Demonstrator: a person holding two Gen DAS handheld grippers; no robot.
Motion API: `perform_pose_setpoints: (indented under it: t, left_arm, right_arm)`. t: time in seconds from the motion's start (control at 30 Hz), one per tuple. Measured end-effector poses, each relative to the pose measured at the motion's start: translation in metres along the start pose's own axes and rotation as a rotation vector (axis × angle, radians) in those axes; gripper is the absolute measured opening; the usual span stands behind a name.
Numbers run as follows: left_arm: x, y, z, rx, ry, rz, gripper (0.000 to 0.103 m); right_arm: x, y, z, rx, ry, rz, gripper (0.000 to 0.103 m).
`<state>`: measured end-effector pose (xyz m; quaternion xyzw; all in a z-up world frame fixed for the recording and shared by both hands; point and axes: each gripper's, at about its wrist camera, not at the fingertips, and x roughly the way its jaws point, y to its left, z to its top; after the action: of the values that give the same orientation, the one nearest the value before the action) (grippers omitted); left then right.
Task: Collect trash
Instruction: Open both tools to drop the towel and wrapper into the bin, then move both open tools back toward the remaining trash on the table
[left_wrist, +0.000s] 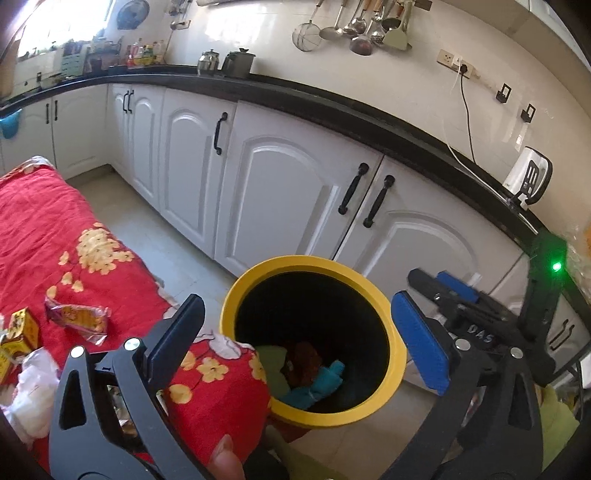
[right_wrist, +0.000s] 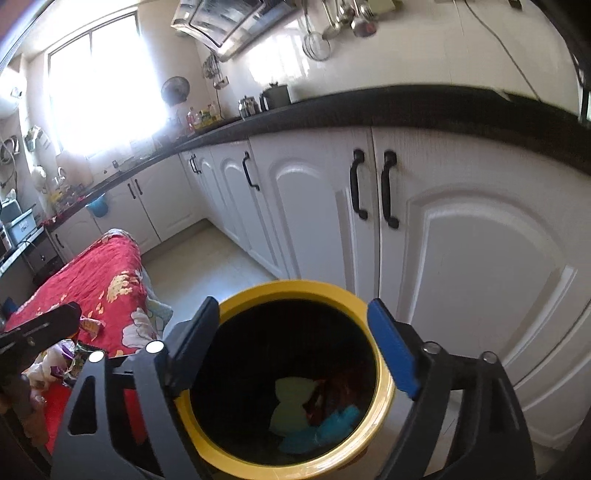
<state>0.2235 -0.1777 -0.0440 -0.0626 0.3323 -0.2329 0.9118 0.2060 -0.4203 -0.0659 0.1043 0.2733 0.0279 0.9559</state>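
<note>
Both grippers stand with jaws apart, holding nothing. The right gripper (right_wrist: 291, 350) hangs directly over the yellow bin (right_wrist: 284, 295), lower centre of its view, with green, brown and blue scraps inside. The remaining trash — a crinkled red-and-yellow wrapper (left_wrist: 79, 317) lying lengthwise left to right — sits on the red floral cloth (left_wrist: 48, 229), lower left of the left gripper (left_wrist: 295, 336), which looks nearer to it.

Wrappers (left_wrist: 75, 317) on red cloth (left_wrist: 55, 236) (floral)

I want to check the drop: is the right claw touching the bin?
Cannot tell. In the right wrist view the open right claw overlaps the bin rim, but no gap or contact shows plainly.
</note>
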Motion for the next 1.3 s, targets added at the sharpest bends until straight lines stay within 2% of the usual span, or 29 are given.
perform_pose_setpoints:
  t: [0.4,0.87,1.3]
  left_arm:
    - [-0.033,0.013,-0.003,-0.003,-0.052,0.048,0.093]
    - [-0.087,0.038,0.001,-0.03,-0.158,0.102,0.093]
    - [-0.133,0.062,-0.004,-0.037,-0.228,0.165,0.093]
  right_arm:
    - [-0.017,0.023,0.01,-0.031,-0.047,0.034,0.089]
    - [-0.044,0.074,0.019,-0.106,-0.095,0.124,0.092]
    - [-0.062,0.127,0.014,-0.185,-0.108,0.206,0.093]
